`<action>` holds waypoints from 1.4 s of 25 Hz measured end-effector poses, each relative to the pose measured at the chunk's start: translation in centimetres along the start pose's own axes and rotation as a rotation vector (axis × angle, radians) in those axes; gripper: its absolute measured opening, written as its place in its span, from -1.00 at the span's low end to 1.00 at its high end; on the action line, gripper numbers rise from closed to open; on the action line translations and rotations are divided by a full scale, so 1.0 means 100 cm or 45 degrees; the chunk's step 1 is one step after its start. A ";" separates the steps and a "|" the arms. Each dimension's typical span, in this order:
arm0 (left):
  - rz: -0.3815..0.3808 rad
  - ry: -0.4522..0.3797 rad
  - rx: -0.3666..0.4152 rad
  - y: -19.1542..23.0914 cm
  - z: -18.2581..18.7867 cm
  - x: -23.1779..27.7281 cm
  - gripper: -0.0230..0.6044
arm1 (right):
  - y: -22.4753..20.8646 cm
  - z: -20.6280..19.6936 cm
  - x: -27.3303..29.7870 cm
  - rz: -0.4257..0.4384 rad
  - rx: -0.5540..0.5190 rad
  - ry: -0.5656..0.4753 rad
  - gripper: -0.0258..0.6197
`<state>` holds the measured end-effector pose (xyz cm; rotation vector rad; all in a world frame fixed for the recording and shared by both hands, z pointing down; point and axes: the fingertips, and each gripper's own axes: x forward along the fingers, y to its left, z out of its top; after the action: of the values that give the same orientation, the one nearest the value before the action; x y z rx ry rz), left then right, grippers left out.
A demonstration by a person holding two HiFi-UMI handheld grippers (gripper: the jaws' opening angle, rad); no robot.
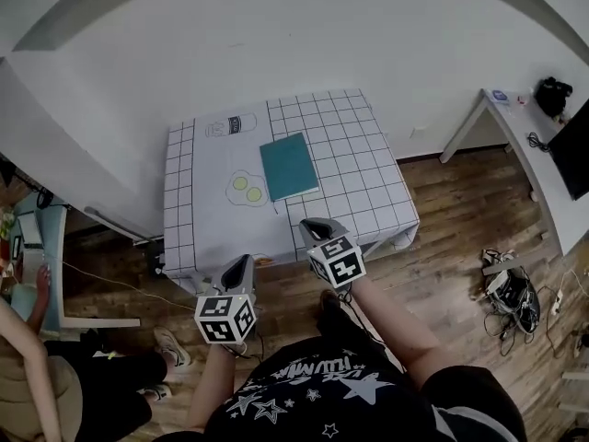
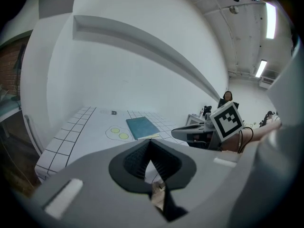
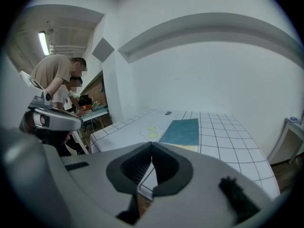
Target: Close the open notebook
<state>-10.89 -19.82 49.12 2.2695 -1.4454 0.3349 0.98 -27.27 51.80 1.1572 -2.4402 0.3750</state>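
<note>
Both the left gripper [image 2: 150, 144] and right gripper [image 3: 151, 146] were clenched empty, well apart from the closed teal notebook [image 1: 289, 166] on the grid-patterned white bench [image 1: 198, 224].

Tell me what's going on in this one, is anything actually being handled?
Nothing is being handled right now. A person stands at a table with a grid-print cloth, holding a gripper in each hand. The teal notebook lies closed and flat near the table's middle. The left gripper and right gripper hover short of the near edge, jaws together and empty. Judging by the notebook, the closing looks done.
</note>
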 end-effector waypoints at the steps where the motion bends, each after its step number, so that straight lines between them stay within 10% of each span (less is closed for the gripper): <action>1: -0.011 -0.005 0.002 0.000 -0.003 -0.008 -0.90 | 0.009 -0.002 -0.004 -0.008 0.000 0.000 -0.87; 35: -0.185 -0.082 0.007 -0.082 -0.061 -0.145 -0.90 | 0.128 -0.051 -0.157 -0.133 -0.019 -0.032 -0.87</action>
<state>-9.53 -2.33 46.61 2.3932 -1.3020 0.2230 1.20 -6.69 48.04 1.2844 -2.3873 0.3119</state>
